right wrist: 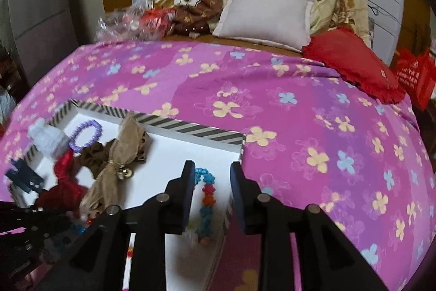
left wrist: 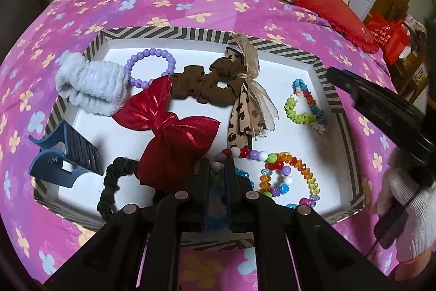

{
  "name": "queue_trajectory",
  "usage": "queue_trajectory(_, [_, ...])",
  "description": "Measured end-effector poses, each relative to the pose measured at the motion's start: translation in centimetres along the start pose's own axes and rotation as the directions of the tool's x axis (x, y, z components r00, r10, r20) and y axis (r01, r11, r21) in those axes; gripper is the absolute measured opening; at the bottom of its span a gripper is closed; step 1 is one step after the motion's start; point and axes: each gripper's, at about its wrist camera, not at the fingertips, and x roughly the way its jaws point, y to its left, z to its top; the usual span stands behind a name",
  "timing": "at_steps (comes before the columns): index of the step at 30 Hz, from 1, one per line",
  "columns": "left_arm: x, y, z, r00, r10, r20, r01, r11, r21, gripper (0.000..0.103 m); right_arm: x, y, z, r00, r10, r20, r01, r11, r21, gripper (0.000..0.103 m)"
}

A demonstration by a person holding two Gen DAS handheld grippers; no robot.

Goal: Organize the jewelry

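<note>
The left tool (left wrist: 218, 168) was clamped on a multicoloured bead string (left wrist: 246, 153) inside the striped tray (left wrist: 163, 33). The right tool (right wrist: 212, 173) stood apart above a flower-bead bracelet (right wrist: 205, 192) at the tray's corner. The tray lay on the bed (right wrist: 299, 100).

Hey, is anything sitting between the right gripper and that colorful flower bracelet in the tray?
Nothing visible. The right gripper is open and the flower bracelet lies on the bare white floor of the tray, showing in the gap between the fingers. The tray's striped side wall runs just beside the right finger.
</note>
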Motion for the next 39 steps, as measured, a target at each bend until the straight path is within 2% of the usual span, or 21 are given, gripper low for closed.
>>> queue_trajectory(2, [-0.5,0.0,-0.2,1.0,0.004,0.013,-0.004,1.0,0.006,0.027,-1.3,0.0,-0.5,1.0,0.018,0.008,-0.018,1.0,0.007,0.035])
queue_trajectory(4, [-1.1,0.1,-0.4,1.0,0.0,0.027,-0.001,1.0,0.006,0.03,-2.5,0.2,-1.3,0.999,0.034,0.008,-0.034,0.999,0.007,0.044])
queue_trajectory(5, [-1.6,0.2,-0.7,0.999,-0.001,0.035,0.001,1.0,0.004,0.031,-3.3,0.4,-1.9,0.999,0.043,0.009,-0.043,0.999,0.012,0.05])
queue_trajectory(9, [-3.2,0.7,-1.9,0.997,0.023,0.074,-0.024,1.0,0.008,0.033,-6.1,1.3,-4.4,0.998,0.065,0.019,-0.066,0.997,0.043,0.061])
queue_trajectory(15, [-5.9,2.2,-5.0,0.989,0.069,0.131,-0.069,0.998,-0.007,0.033,-9.5,3.6,-7.8,0.997,0.059,0.041,-0.06,0.997,0.043,0.071])
queue_trajectory(25, [-9.0,3.5,-8.8,0.983,0.101,0.153,-0.094,0.994,-0.052,0.033,-13.8,7.7,-11.1,0.996,0.042,0.078,-0.046,0.998,0.042,0.075])
queue_trajectory(39, [-12.9,2.4,-10.9,0.96,0.139,0.241,-0.139,0.99,-0.016,0.033,-17.2,9.9,-12.7,0.993,0.053,0.104,-0.06,0.996,0.069,0.079])
